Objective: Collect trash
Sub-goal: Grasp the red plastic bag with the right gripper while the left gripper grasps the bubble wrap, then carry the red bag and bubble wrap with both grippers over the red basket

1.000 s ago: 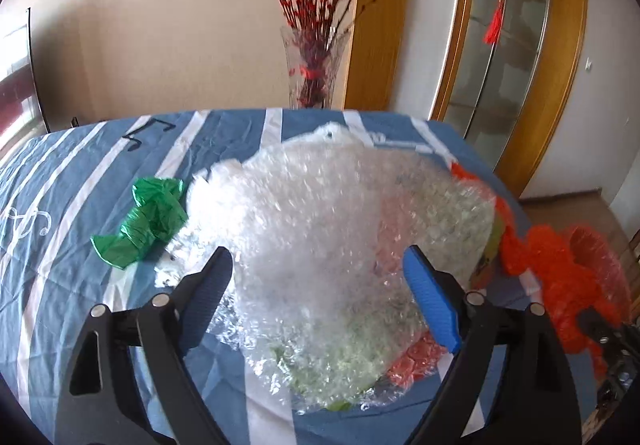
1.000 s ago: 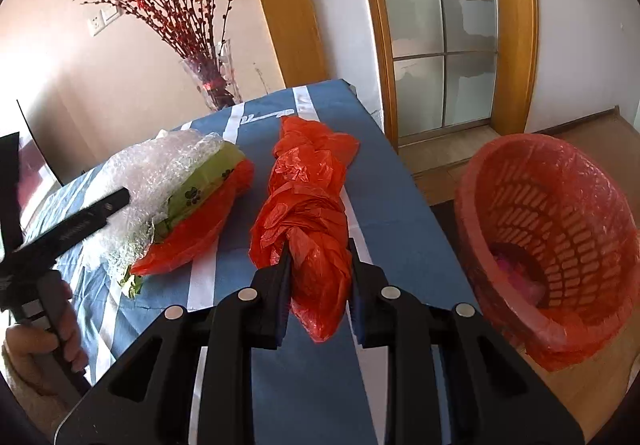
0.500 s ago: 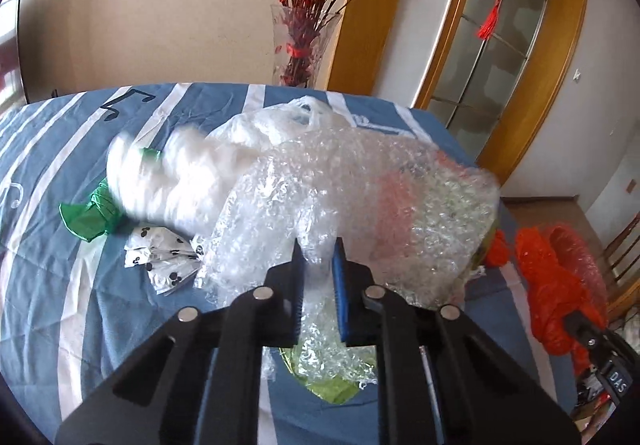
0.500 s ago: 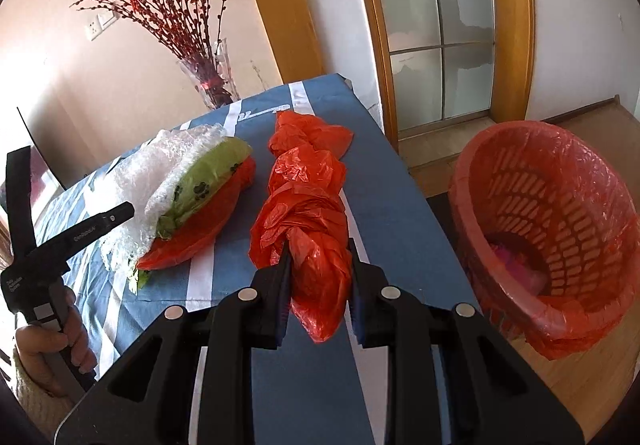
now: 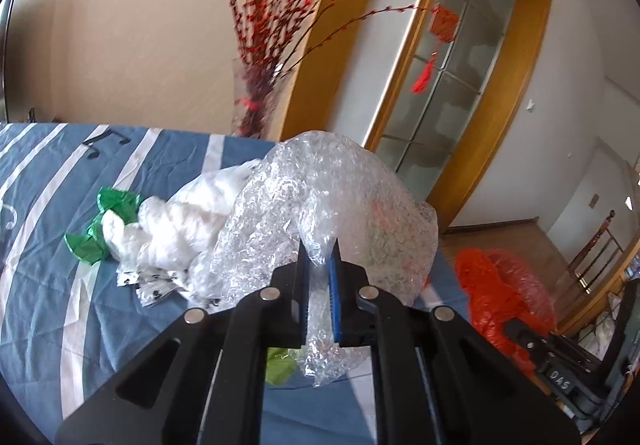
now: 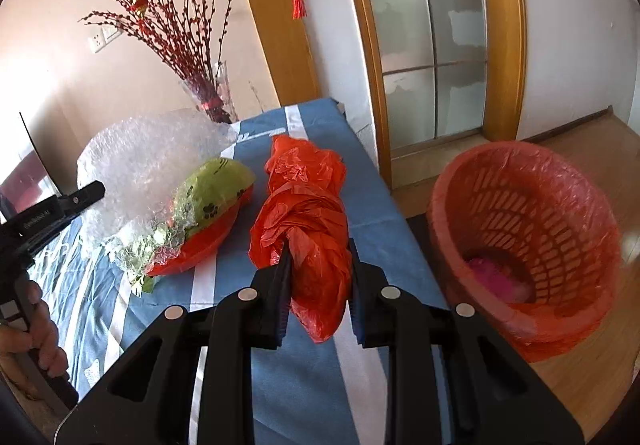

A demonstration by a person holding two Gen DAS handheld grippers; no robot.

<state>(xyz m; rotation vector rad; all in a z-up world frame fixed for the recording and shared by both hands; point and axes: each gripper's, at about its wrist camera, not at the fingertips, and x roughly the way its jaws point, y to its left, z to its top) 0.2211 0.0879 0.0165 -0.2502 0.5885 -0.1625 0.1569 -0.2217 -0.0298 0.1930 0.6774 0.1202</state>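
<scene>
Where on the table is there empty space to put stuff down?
Bare cloth lies near the right gripper, beside the orange bag. More lies left of the green scrap. The middle is crowded: bubble wrap, white bag.

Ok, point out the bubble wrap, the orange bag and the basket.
bubble wrap (image 5: 320,201): left wrist view, on the raised crumpled middle of the sheet.
orange bag (image 6: 304,205): right wrist view, on the bunched middle of the bag.
basket (image 6: 560,213): right wrist view, on the slotted inner wall.
</scene>
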